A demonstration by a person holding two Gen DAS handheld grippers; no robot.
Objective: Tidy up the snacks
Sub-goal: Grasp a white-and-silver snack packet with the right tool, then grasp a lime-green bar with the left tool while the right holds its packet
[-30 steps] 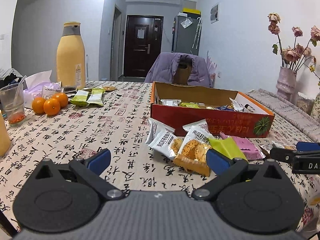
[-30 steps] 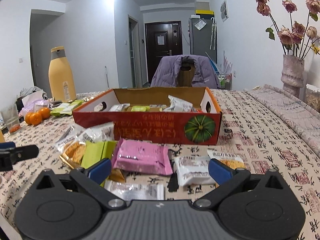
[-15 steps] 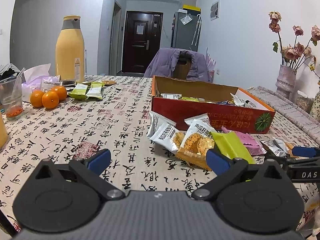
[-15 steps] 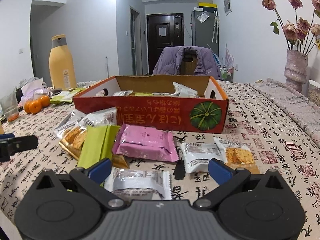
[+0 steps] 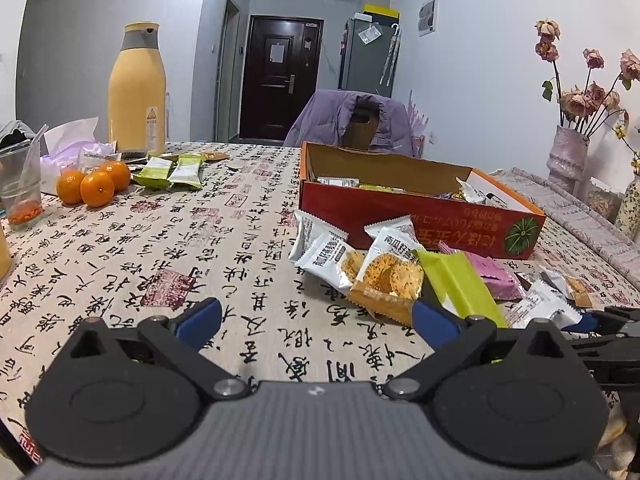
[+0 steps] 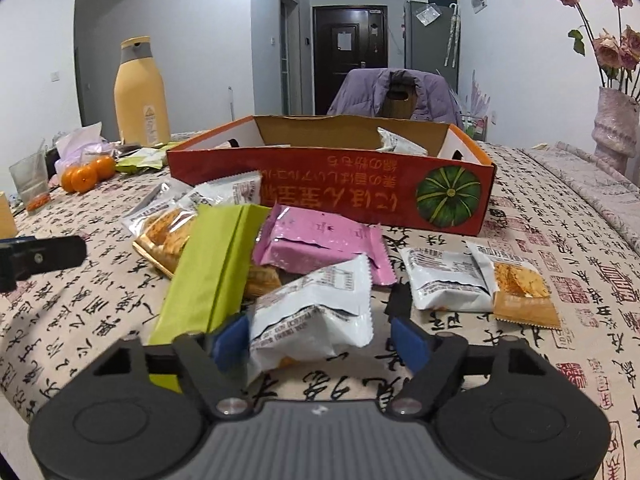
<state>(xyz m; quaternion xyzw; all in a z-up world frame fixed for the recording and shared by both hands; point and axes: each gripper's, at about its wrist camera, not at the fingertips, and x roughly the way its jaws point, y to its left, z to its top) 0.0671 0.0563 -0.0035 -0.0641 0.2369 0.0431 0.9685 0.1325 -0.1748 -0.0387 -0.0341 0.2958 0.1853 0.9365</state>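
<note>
A red cardboard box point(image 6: 328, 196) holding several snack packets stands mid-table. Loose packets lie in front of it: a lime-green one point(image 6: 212, 264), a pink one point(image 6: 324, 244) and white cracker packs point(image 6: 448, 280). My right gripper point(image 6: 320, 340) is low over the cloth and its jaws are closing around a white packet point(image 6: 316, 312). The left pad is against the packet and a gap shows at the right pad. My left gripper point(image 5: 316, 318) hovers open over bare cloth, left of the cracker packs point(image 5: 384, 272), with nothing between its fingers.
At the far left stand a tall yellow bottle point(image 5: 138, 88), three oranges point(image 5: 94, 184), a plastic cup point(image 5: 22, 184) and two green packets point(image 5: 170, 170). A chair with a purple jacket point(image 5: 352, 124) is behind the box. A vase of flowers point(image 5: 568, 156) is at the right.
My right gripper has come down and forward over the white packet, and its jaws have narrowed around it. The left gripper has stayed in place and open.
</note>
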